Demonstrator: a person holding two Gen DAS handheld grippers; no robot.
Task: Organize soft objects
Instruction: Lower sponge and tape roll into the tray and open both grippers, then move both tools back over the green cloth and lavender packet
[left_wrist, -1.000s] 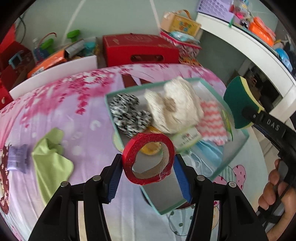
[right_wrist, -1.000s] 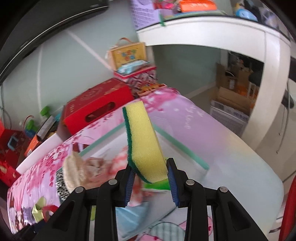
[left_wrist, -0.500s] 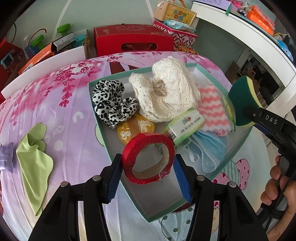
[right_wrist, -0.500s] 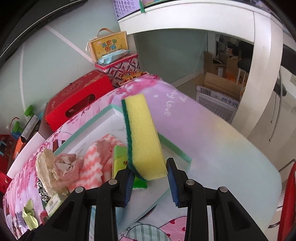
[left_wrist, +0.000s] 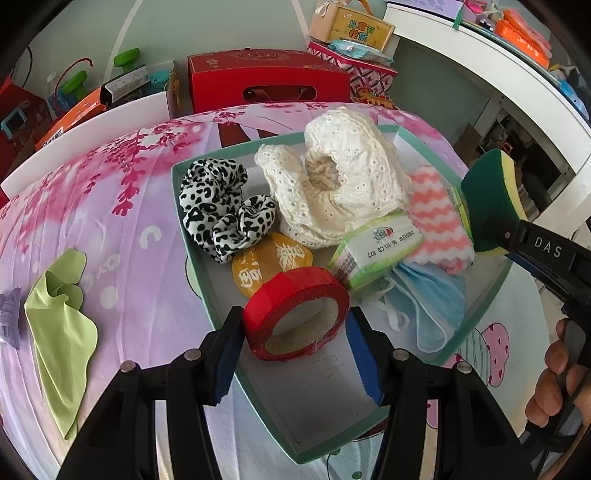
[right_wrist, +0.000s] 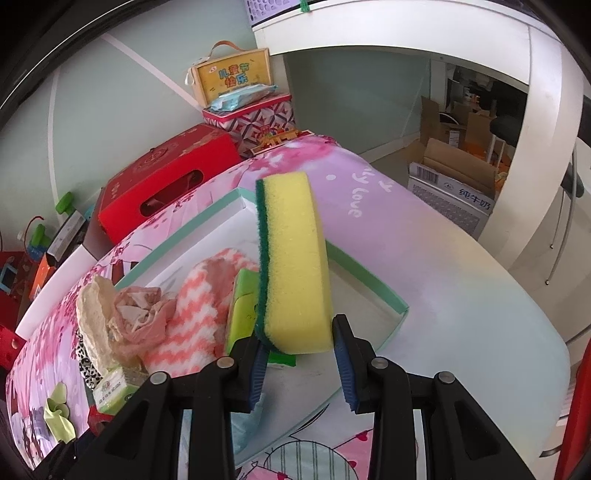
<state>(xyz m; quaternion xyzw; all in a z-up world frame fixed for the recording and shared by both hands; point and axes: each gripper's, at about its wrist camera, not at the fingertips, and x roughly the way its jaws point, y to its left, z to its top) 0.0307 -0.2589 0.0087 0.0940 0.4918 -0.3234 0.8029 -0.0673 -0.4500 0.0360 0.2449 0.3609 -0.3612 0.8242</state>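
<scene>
On the pink-flowered bench the green-rimmed box (left_wrist: 192, 236) is nearly full, my left gripper (left_wrist: 295, 332) pinching the red tape roll (left_wrist: 295, 314) over its near end, right gripper (right_wrist: 297, 345) clamping the sponge (right_wrist: 293, 258) above its right rim; I judge both need lowering, then opening the fingers.

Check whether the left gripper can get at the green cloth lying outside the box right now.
Probably not yet. The left gripper is occupied by the red tape roll over the box. The green cloth itself lies uncovered on the bedspread.
</scene>
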